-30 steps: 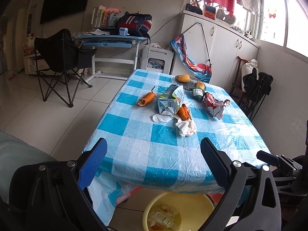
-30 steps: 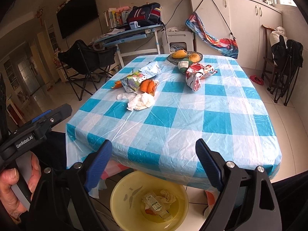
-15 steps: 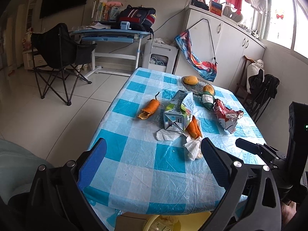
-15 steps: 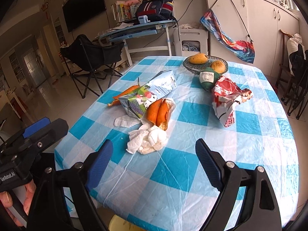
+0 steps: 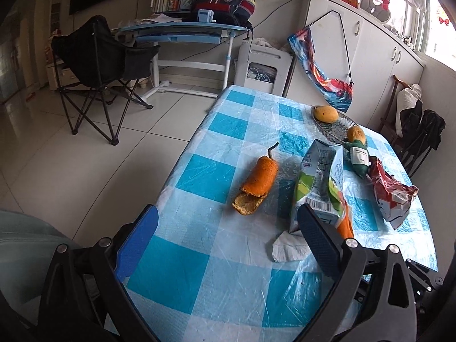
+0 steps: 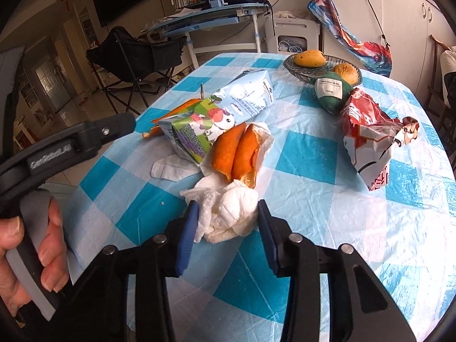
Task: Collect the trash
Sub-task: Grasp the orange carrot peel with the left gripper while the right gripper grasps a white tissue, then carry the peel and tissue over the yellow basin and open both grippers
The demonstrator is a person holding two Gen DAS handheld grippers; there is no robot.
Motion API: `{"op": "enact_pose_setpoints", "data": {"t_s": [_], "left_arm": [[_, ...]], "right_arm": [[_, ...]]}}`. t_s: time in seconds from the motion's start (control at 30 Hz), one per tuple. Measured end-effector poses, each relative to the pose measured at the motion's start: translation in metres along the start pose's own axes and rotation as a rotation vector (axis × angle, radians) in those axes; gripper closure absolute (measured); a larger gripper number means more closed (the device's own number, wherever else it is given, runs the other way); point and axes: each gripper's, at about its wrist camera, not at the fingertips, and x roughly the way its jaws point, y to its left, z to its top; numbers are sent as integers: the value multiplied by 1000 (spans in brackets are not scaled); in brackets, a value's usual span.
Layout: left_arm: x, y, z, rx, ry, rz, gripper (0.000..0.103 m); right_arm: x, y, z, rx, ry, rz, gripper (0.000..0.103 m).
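Observation:
A crumpled white tissue [image 6: 230, 219] lies near the front of the blue-checked table [image 6: 307, 154]. My right gripper [image 6: 227, 208] has its jaws closing on it, a pad touching each side of the wad. Just behind it lie two orange peels [image 6: 236, 154] on paper, a flattened milk carton [image 6: 216, 114] and a torn red snack bag [image 6: 367, 134]. My left gripper [image 5: 228, 213] hangs open over the table's left side with nothing between its fingers. Ahead of it lies another orange peel [image 5: 256, 182], and the carton [image 5: 319, 182] is by its right finger.
A flat tissue scrap [image 5: 287, 249] lies by the carton. A green pouch [image 6: 332, 91] and a fruit plate [image 6: 290, 62] with a mango sit at the far end. A hand [image 6: 48, 242] holds the left gripper's handle. A black folding chair [image 5: 97, 65] and a blue desk [image 5: 182, 31] stand beyond.
Both grippers moved forward and down over the table; the yellow bin below has left view. The right gripper's jaws went from wide apart to closing around the crumpled tissue.

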Motion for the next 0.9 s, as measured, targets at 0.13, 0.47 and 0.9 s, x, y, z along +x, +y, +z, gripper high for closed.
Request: {"op": "enact_pose_setpoints", "data": {"t_s": [0.13,0.47,0.9], "left_arm": [[24,-6,11,18,12,27,9],[63,-22,27,45,109,-48,46],[27,-8,12,-24,98,-157,88]], "right_arm": [[-5,-1,-1,-7,-10,16,71],[-5,-14,3,54,8,72,77],[-30,-22,-8,128,-20,92,82]]}}
